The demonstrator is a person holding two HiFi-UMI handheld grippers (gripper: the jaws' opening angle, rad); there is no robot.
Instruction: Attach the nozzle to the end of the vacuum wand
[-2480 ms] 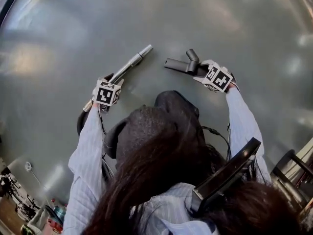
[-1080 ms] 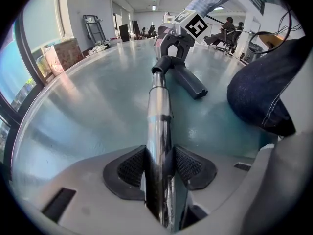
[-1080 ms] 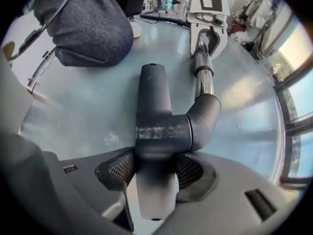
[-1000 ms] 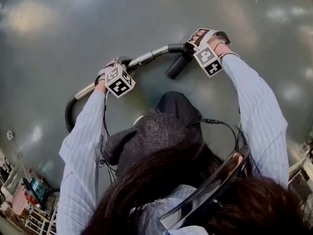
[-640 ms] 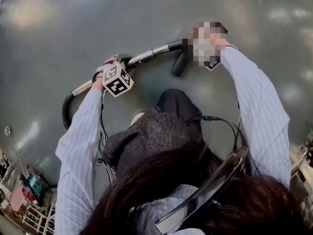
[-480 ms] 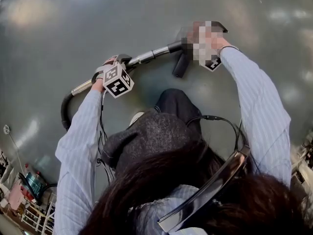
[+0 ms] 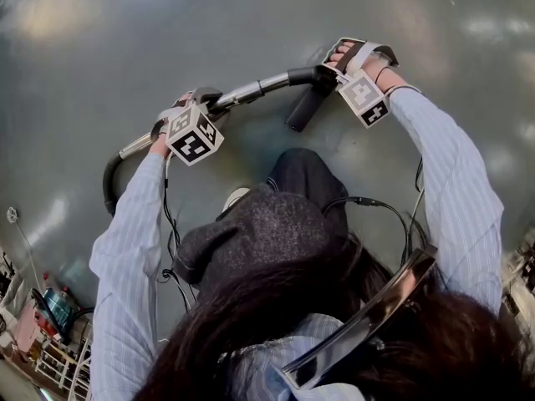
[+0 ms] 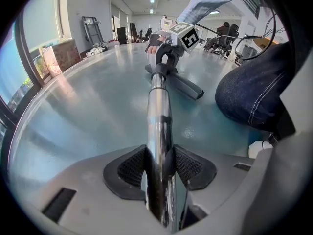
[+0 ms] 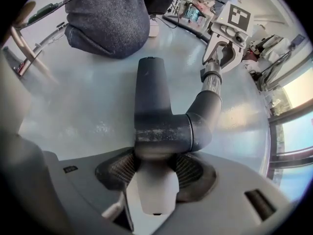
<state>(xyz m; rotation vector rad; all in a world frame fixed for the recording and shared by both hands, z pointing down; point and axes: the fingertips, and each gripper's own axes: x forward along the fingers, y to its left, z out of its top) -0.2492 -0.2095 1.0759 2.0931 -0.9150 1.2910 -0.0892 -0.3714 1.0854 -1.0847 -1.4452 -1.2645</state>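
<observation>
A black bendy hose (image 7: 109, 192) curls on the smooth grey floor (image 7: 251, 15) at the far left. It leads up to a shiny silver metal vacuum wand (image 7: 251, 90).

The left gripper (image 8: 159, 168) holds this wand. Its two black pads squeeze the metal tube from both sides, with the tube right in the middle. The gripper tips down toward the floor.

The wand runs to the right, low over the floor. At its end sits the dark grey plastic nozzle (image 9: 151, 102). The round bent neck of the nozzle touches the wand's tip. I cannot tell how far it is pushed on. The long flat part of the nozzle points back toward the person's knee (image 7: 301, 174) in blue jeans.

The right gripper (image 9: 154, 173) holds the nozzle. Its pads stand wide and press on the thick round part, one on each side. This gripper points almost straight down.
</observation>
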